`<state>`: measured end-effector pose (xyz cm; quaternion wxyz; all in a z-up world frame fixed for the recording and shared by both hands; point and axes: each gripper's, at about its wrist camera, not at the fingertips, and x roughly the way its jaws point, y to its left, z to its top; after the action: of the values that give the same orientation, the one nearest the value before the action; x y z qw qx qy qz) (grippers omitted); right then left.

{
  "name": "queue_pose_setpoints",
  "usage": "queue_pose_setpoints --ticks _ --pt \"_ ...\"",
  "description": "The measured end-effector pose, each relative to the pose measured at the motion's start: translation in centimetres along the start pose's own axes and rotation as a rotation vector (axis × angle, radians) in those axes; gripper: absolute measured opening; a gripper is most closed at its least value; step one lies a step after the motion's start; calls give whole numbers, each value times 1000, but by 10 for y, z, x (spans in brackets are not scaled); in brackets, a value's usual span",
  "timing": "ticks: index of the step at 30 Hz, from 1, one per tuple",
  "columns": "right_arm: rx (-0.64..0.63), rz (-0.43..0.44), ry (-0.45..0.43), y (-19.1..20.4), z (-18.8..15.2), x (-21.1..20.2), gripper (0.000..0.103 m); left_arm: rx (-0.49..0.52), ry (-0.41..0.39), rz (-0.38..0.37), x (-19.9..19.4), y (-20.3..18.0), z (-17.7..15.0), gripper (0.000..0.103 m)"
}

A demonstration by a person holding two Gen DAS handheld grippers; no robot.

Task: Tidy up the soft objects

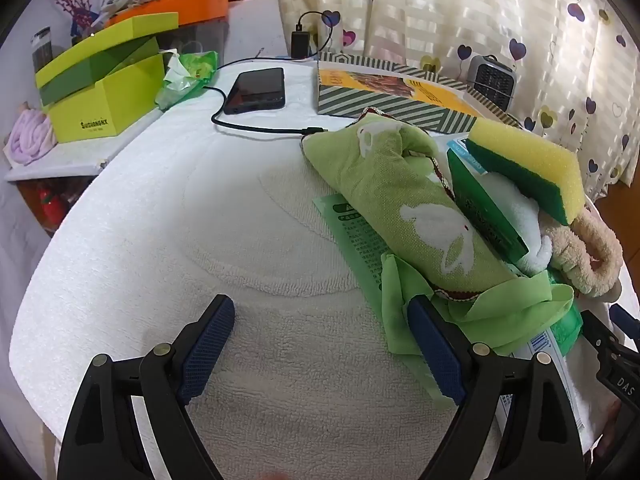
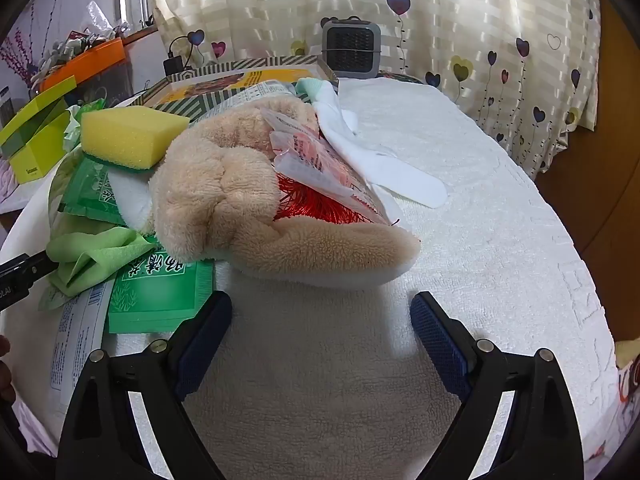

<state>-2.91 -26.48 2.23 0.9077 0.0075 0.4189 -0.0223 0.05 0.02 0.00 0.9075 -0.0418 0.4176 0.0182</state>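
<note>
- Your left tool (image 1: 320,344) is spread wide with nothing between its blue ribbed pads; it hangs over the white terry-towel tabletop (image 1: 200,220).
- Its right-hand pad (image 1: 436,352) sits at the edge of a crumpled light-green cloth (image 1: 480,308); contact cannot be told.
- The soft pile lies at 2 o'clock from the left tool: a green woven pouch with white rabbits (image 1: 404,200), and beyond it a yellow sponge with a green scouring face (image 1: 528,164) propped on top.
- A black phone (image 1: 258,90) lies on the tabletop at 11 o'clock, with a cable near it; a lime-green cardboard box (image 1: 104,88) stands further left.
- Your right tool (image 2: 322,336) is also spread wide, gripping nothing.
- A beige fleece plush piece (image 2: 240,208) lies at 12 o'clock, just beyond the right tool's tips, with red tinsel (image 2: 316,204) and clear printed packets (image 2: 316,160) on it.
- A flat green printed sachet (image 2: 160,296) lies at 10 o'clock, close beside the right tool's left-hand pad.
- A white sock-shaped fabric piece (image 2: 384,164) lies at 1 o'clock, behind the plush.
</note>
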Motion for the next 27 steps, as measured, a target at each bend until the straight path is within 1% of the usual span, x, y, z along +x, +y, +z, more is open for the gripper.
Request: queue_pose_setpoints --ticks 7,21,22,27 --pt "1 0 -2 0 1 0 92 5 3 3 -1 -6 3 89" --pt "4 -10 3 1 -2 -2 92 7 -1 -4 -1 -1 3 89" --pt "7 -12 2 0 -4 -4 92 7 -4 -4 -4 1 -2 89" --pt "9 -11 -1 0 -4 -4 92 7 -5 -3 -4 1 -2 89"
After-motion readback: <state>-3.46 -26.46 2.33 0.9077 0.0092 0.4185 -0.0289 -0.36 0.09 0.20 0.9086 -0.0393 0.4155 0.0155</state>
